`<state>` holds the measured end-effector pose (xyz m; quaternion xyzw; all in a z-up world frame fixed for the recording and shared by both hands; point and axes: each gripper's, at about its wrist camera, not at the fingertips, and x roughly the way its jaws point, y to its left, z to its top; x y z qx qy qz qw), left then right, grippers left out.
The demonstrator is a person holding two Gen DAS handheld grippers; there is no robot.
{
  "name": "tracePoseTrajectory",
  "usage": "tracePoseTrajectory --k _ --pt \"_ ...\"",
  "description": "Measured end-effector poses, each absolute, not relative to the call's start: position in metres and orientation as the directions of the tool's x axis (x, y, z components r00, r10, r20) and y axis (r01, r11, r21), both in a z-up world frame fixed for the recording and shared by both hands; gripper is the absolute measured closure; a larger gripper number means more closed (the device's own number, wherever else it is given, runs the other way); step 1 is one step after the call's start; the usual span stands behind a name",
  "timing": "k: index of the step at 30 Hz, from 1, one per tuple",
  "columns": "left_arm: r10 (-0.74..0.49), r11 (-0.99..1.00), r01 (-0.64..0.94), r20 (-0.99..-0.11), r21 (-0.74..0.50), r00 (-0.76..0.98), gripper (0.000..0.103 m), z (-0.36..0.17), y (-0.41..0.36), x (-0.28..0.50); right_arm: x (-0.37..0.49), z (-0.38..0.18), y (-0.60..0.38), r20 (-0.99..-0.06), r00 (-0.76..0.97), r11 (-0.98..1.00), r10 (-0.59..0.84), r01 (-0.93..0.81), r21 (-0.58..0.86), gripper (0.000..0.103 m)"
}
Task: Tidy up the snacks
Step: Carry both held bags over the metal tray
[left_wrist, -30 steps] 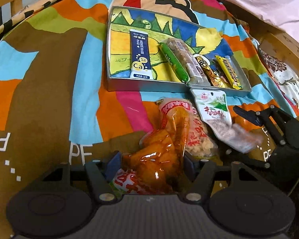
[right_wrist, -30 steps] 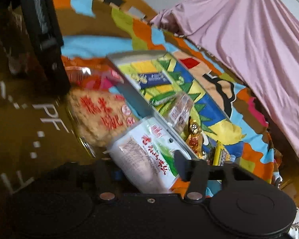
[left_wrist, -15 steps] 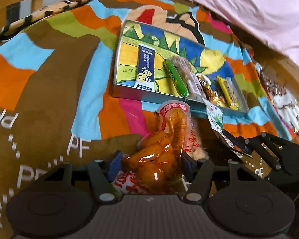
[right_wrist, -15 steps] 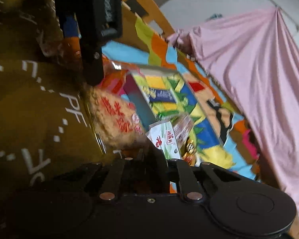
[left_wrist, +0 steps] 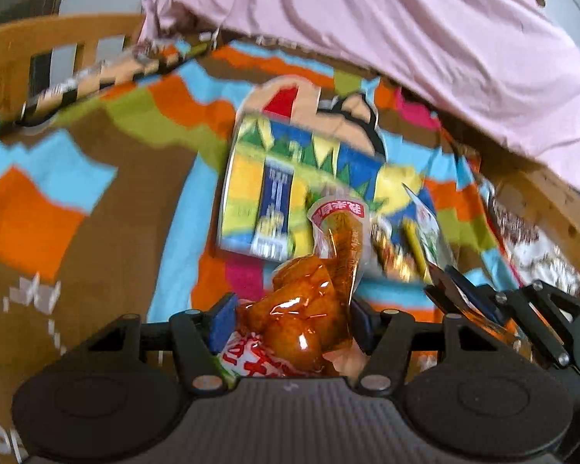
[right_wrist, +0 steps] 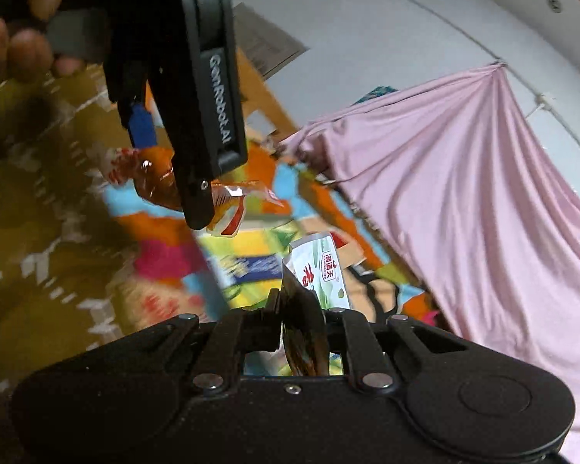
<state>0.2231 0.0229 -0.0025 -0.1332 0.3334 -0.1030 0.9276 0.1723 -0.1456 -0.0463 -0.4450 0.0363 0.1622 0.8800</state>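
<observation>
Jaws, left: the left gripper (left_wrist: 290, 319) is clenched on a clear plastic packet of glossy orange-brown snack pieces with a red and white label (left_wrist: 313, 290); its blue pads press the packet from both sides, and the packet hangs clear of the bed.
Jaws, right: the right gripper (right_wrist: 301, 309) is clamped tight on the lower end of a flat white and green snack pouch with a red logo (right_wrist: 321, 270), which stands up edge-on between the jaws.
Container: a shallow rectangular metal tray with a bright cartoon picture on its floor (left_wrist: 247, 170) lies on the bed, on a patchwork blanket of brown, orange, blue and green (left_wrist: 96, 178).
In the tray: a long dark blue sachet (left_wrist: 274, 201) lies lengthwise near the left side; a slim yellow stick pack (left_wrist: 413, 243) and a gold-wrapped piece (left_wrist: 390, 255) lie toward the right. Motion blur hides any print on them.
Left wrist view only: the right gripper from the side at lower right, holding its pouch beside the tray's right end; a wooden bed rail (left_wrist: 58, 38) beyond the blanket.
Right wrist view only: the left gripper from the side with the orange packet hanging below it, the fingers of the person's hand (right_wrist: 15, 46) around it, and a blurred pale packet with red characters (right_wrist: 162, 301) lying on the blanket.
Both views: a pink sheet (left_wrist: 406, 38) draped behind the bed.
</observation>
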Motion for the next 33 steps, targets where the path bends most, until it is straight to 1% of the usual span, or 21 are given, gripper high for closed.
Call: tracePoseTrajectory --k 4,10,17,22,27,33 --pt "-0.274 0.946 0.122 -0.543 -0.300 0.794 0.038 0.019 0.018 0.247 0.198 -0.028 -0.152 -0.185 0.953 0.561 0.240 -0.292 -0.774 0.091" --pt "-0.268 0.952 0.142 -0.521 -0.270 0.810 0.038 0.032 0.001 0.298 0.252 -0.024 -0.166 -0.183 0.964 0.555 0.194 -0.261 -0.790 0.091" --pt "-0.260 0.959 0.144 -0.559 -0.244 0.787 0.038 0.011 -0.020 0.363 0.326 -0.043 -0.179 -0.251 0.961 0.610 0.115 -0.268 -0.746 0.091" --pt "-0.249 0.966 0.152 -0.591 -0.209 0.767 0.038 -0.012 -0.034 0.398 0.358 -0.065 -0.184 -0.309 0.946 0.625 0.098 -0.300 -0.721 0.091" --pt "-0.241 0.968 0.143 -0.617 -0.206 0.749 0.038 -0.032 -0.041 0.418 0.380 -0.084 -0.188 -0.363 0.926 0.643 0.104 -0.341 -0.686 0.091" --pt "-0.226 0.973 0.139 -0.640 -0.185 0.734 0.038 -0.047 -0.043 0.425 0.393 -0.099 -0.185 -0.414 0.903 0.679 0.115 -0.375 -0.631 0.091"
